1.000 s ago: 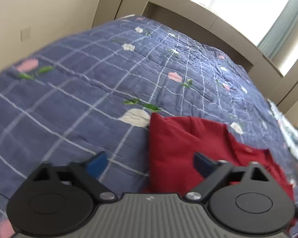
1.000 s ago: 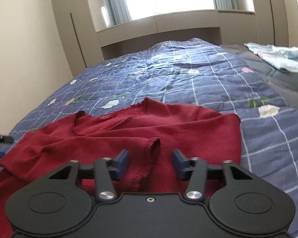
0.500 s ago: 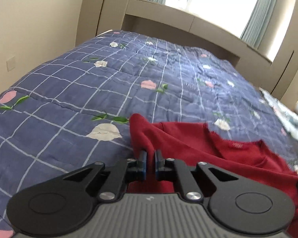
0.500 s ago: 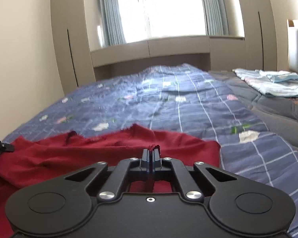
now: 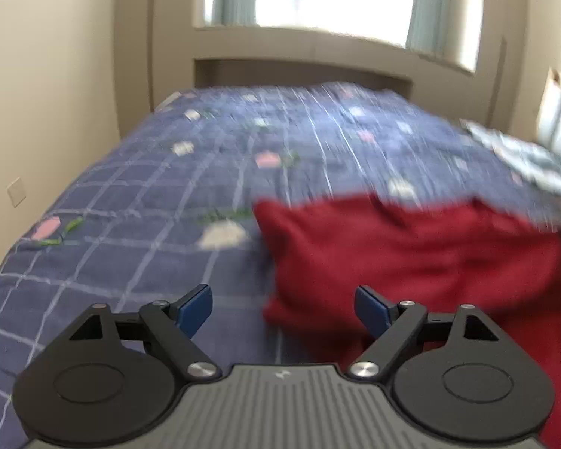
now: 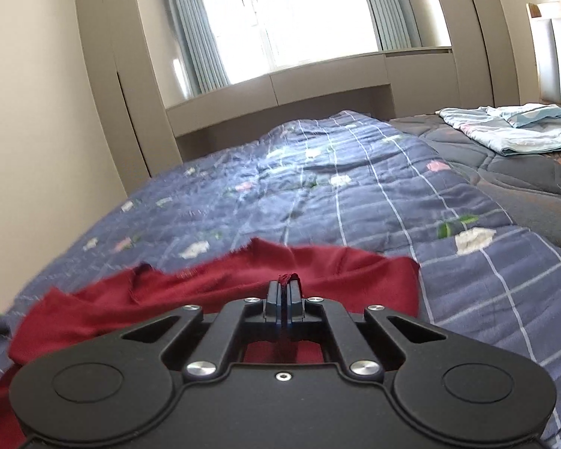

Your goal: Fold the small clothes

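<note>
A small dark red garment [image 5: 411, 254] lies rumpled on the blue checked quilt [image 5: 138, 247]. In the left wrist view my left gripper [image 5: 283, 308] is open and empty, its blue pads wide apart over the garment's left edge; the view is blurred by motion. In the right wrist view my right gripper [image 6: 283, 291] is shut on a pinched fold of the red garment [image 6: 213, 288], a bit of cloth poking up between the fingertips. The rest of the garment spreads to the left and ahead of that gripper.
The quilt [image 6: 355, 194] covers a bed that runs toward a window ledge. A wall lies to the left. A pile of light blue folded cloth [image 6: 505, 131] sits on a grey cover at the far right.
My left gripper closed on the garment's edge half a second ago and has since opened and let go. My right gripper closed on a fold and still holds it, lifted slightly.
</note>
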A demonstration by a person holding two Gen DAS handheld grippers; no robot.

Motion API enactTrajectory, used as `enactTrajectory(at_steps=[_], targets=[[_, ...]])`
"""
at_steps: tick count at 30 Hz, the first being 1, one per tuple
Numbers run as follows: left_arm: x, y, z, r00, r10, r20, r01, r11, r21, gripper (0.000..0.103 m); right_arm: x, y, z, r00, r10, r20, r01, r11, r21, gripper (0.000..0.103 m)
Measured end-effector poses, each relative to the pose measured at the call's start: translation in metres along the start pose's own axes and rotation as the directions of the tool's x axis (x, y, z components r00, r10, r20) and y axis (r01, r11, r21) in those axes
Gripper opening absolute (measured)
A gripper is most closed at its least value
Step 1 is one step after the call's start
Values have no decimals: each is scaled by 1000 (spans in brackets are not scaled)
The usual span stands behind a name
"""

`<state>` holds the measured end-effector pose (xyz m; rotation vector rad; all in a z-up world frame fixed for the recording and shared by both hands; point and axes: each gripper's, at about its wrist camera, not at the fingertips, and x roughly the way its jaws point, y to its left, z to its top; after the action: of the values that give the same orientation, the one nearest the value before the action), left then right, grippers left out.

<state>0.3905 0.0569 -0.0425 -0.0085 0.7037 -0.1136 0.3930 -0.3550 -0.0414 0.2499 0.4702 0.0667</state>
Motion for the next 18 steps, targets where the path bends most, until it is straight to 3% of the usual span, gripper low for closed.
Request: enactTrajectory(at_steps=[3,6,9,11,13,16,18], targets=[[3,-14,-15,1000,6,-30,-4,998,62,87,-3,3,11,1000,10,18,-10,1000,-10,1],[12,-26,-18,996,74,-43,-70,994,80,84,-5,4,18,1000,13,28,-13,1000,-13,1],[18,-28,-12,994,106,-27,-106,994,24,71,-8,3,22,999,4,37,-3,1000,-17,1],[18,-29,-8,991,134,-2,-134,991,3,56,-9,0,22,999,-2,35,2,1000,-14,1],[17,-31,-7,984,177,29,-178,984,14,49,-7,-3,21,1000,-7,26,7,1000,-8,1],[15,-35,-8,981,179,81,-183,982,44,47,-3,-8,16,1000,2,-10,-2,1000,7,1],[14,-36,-9,979,176,99,-182,981,62,36,0,-8,11,999,5,-36,-5,1000,11,1]])
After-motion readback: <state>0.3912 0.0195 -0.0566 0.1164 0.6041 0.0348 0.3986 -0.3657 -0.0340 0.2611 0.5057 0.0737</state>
